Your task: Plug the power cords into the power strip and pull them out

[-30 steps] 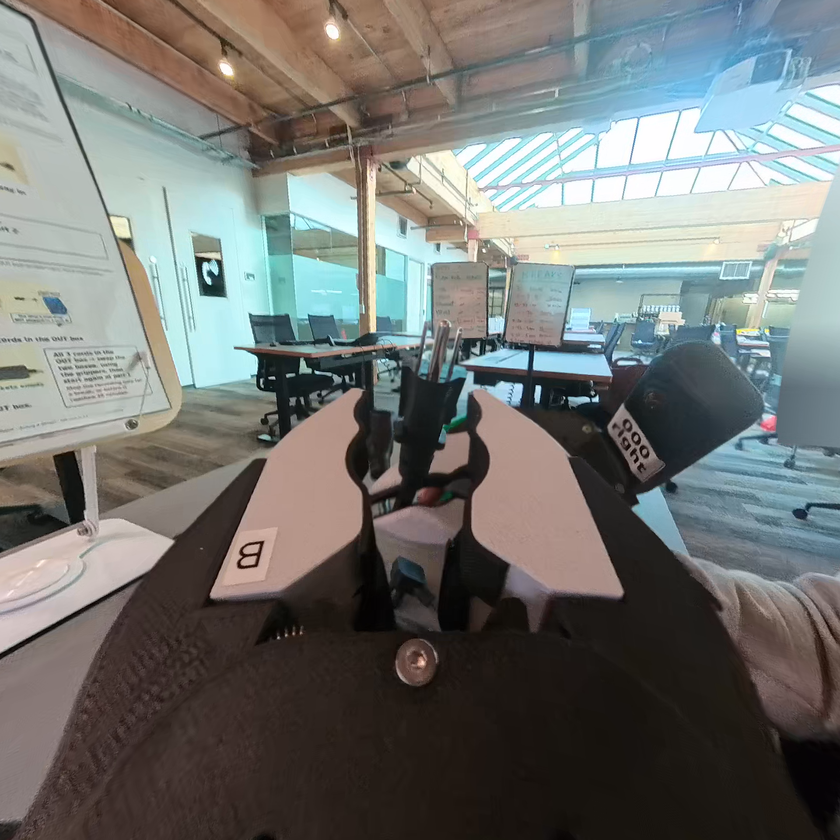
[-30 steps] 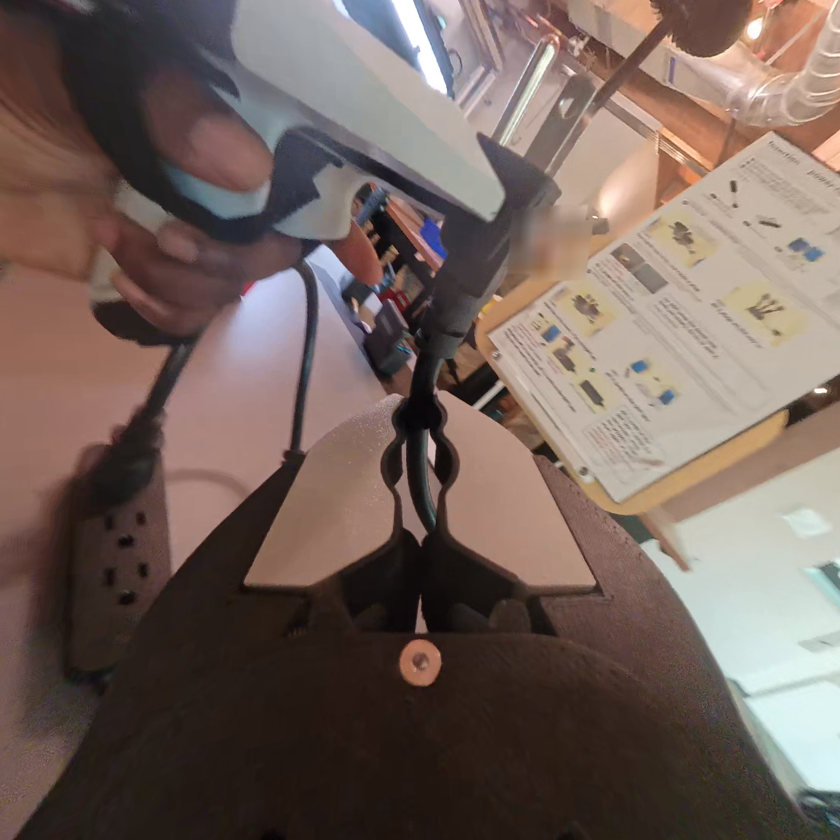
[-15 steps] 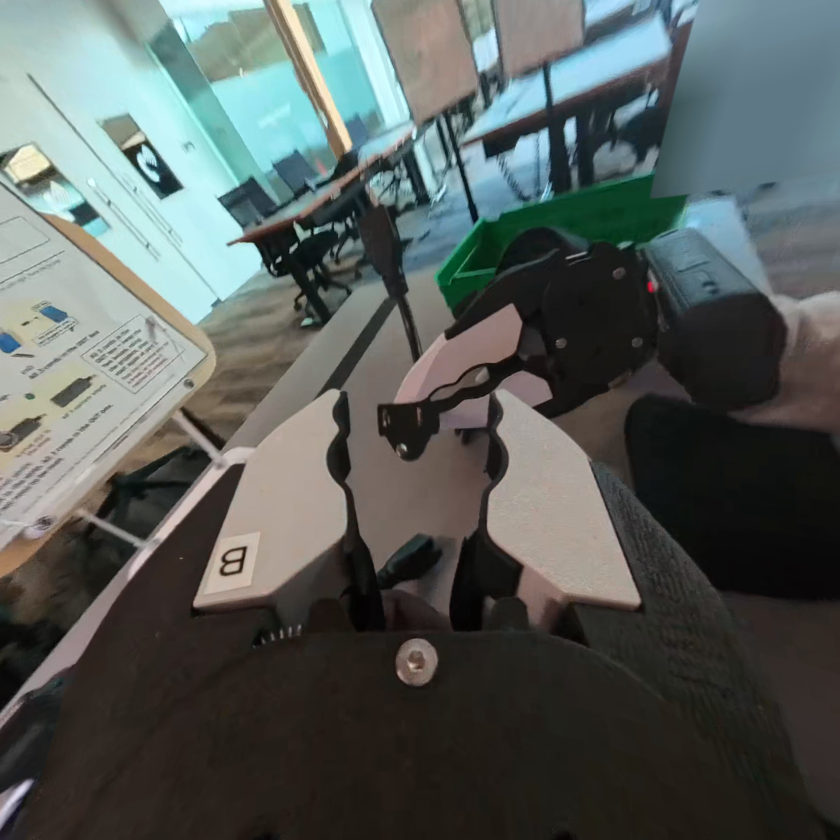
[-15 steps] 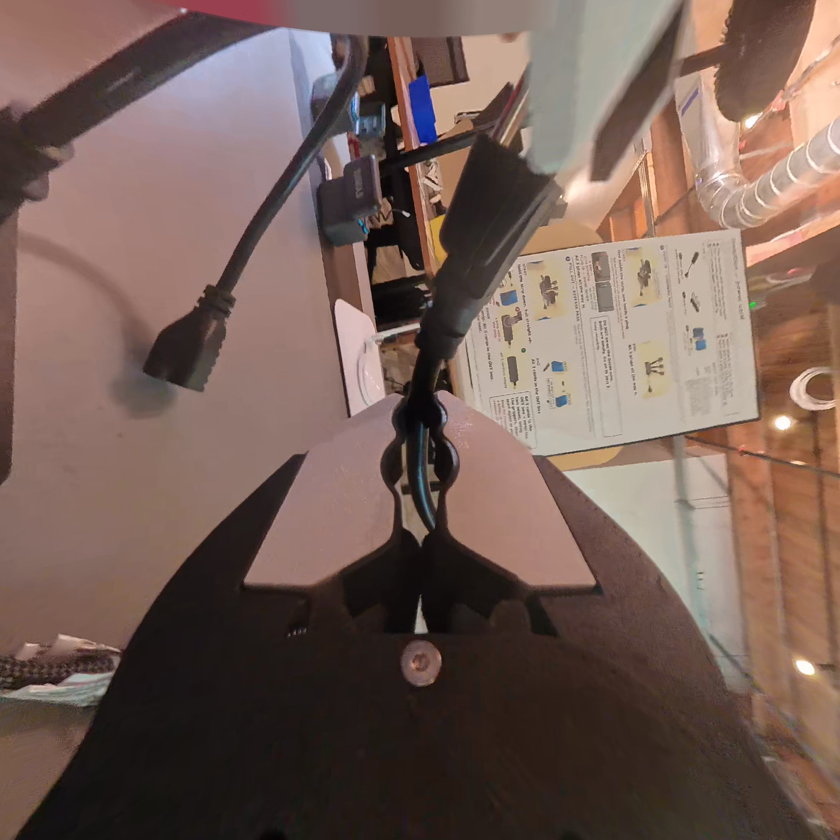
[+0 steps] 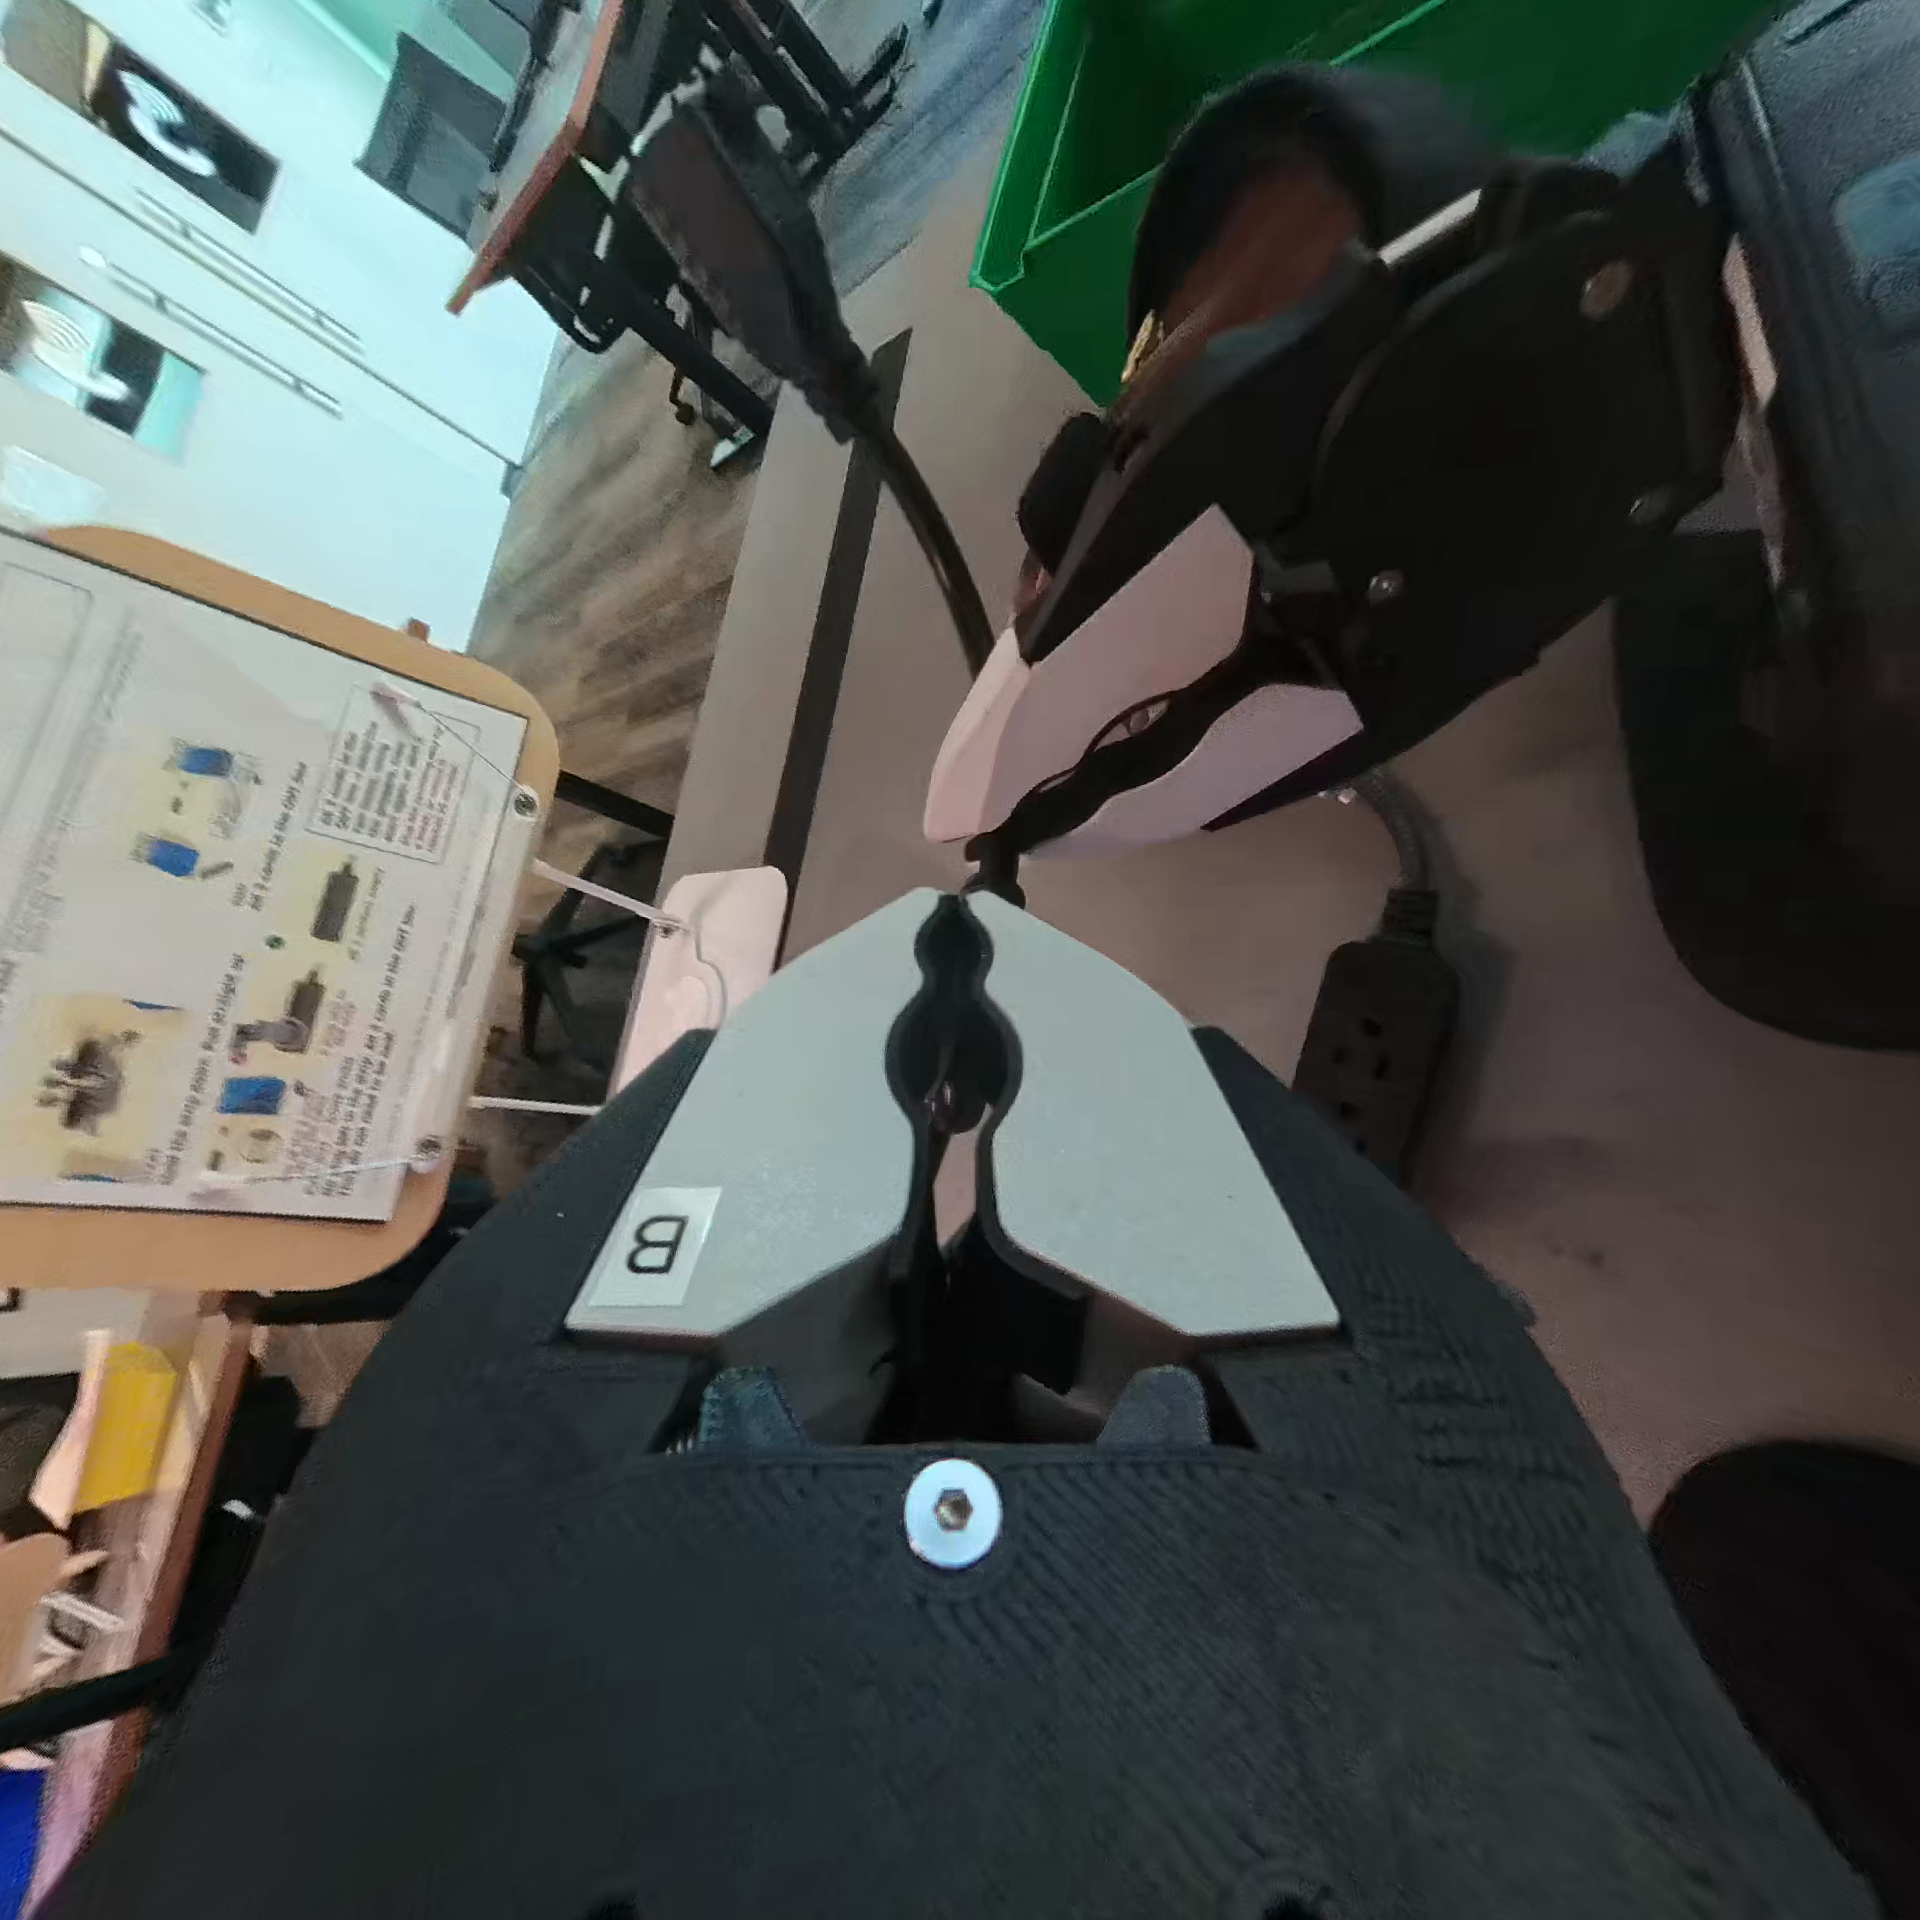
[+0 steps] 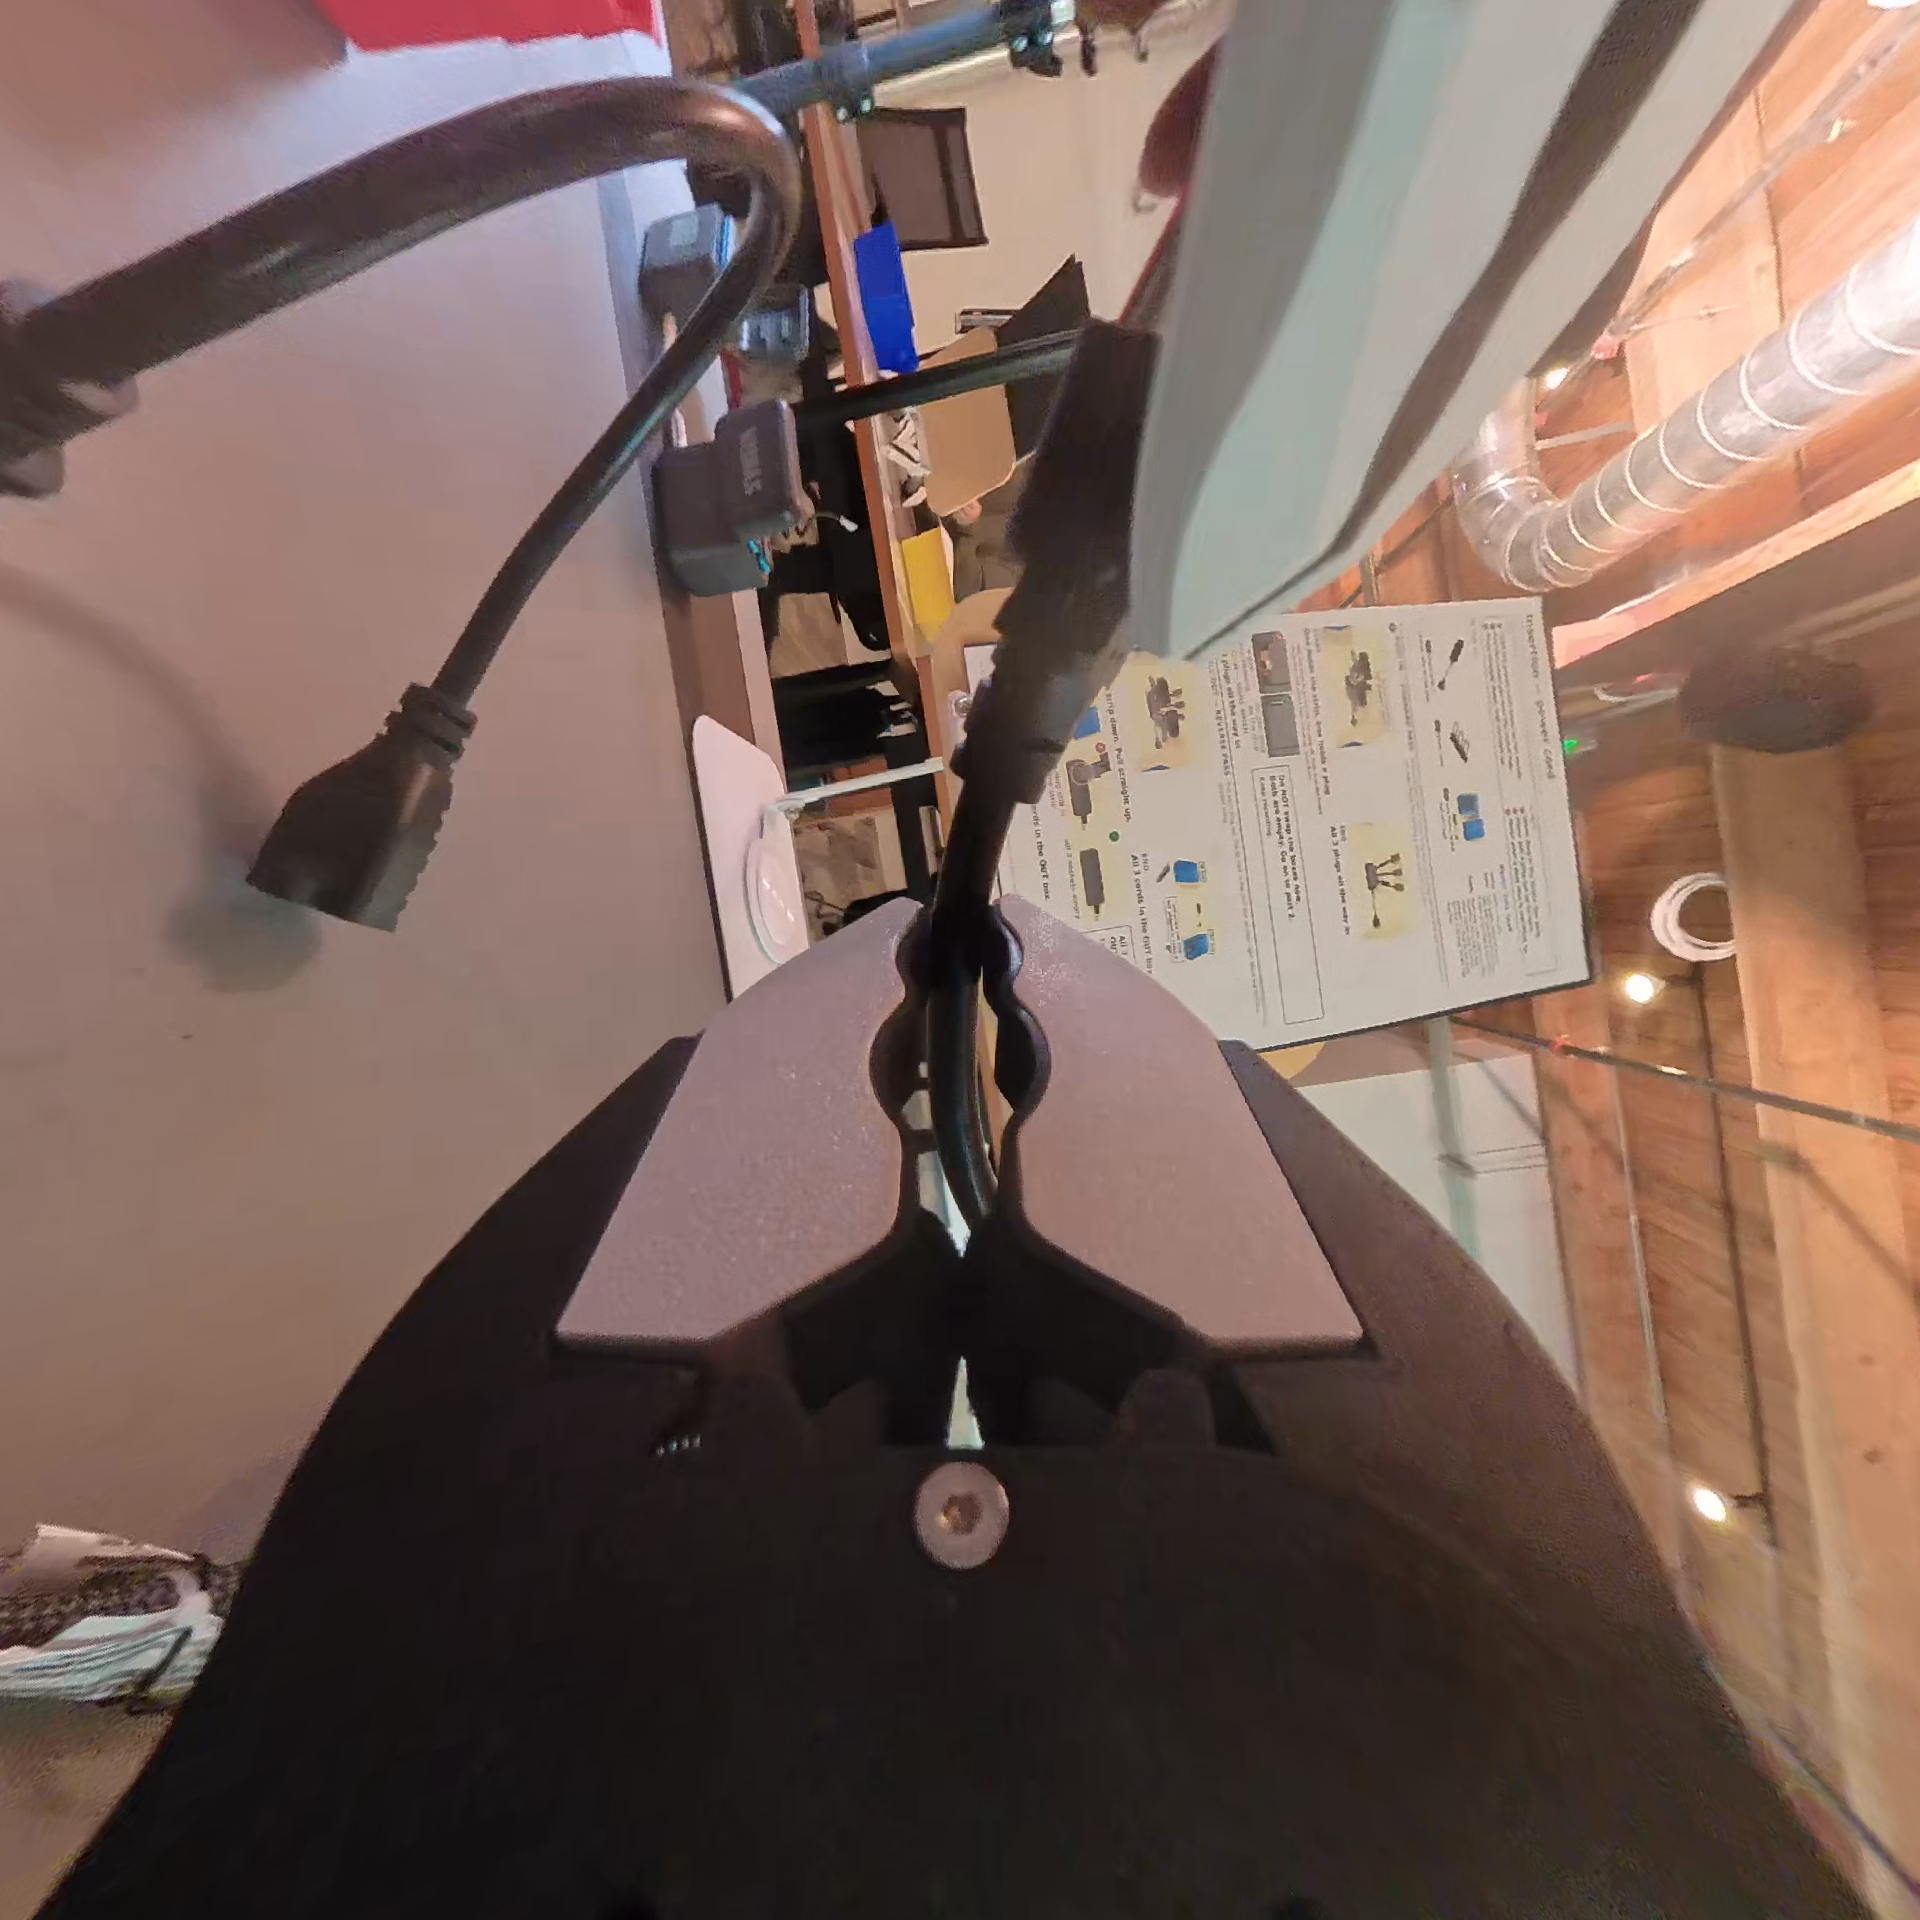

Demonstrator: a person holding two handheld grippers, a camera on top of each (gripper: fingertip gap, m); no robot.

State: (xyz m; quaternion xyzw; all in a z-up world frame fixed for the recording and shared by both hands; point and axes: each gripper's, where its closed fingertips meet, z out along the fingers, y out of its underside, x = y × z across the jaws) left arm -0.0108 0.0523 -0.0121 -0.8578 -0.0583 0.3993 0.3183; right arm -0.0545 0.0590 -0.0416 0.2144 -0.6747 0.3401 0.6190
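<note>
My right gripper (image 6: 961, 914) is shut on a black power cord (image 6: 951, 1091) just below its plug (image 6: 1070, 582), which points away from me. In the left wrist view the right gripper (image 5: 997, 831) comes in from the upper right, tip to tip with my left gripper (image 5: 951, 909). The left jaws are closed, and the dark plug end lies lengthwise in the gap between them. The black power strip (image 5: 1371, 1060) lies on the table (image 5: 1558, 1195) to the right of my left fingers, its sockets empty. A second black cord (image 6: 623, 436) arcs over the table, its connector (image 6: 353, 831) loose.
A green bin (image 5: 1091, 156) stands at the far end of the table. An instruction board (image 5: 260, 883) on a white stand base (image 5: 717, 935) stands off the table's left edge. Grey adapters (image 6: 727, 499) sit at the table's far edge. A dark sleeve (image 5: 1818, 779) fills the right. The gap from one gripper's tips to the other's is roughly 6 cm.
My left gripper was open and has tipped down and closed at the right gripper's tip. The right gripper has kept hold of the cord while both views rolled.
</note>
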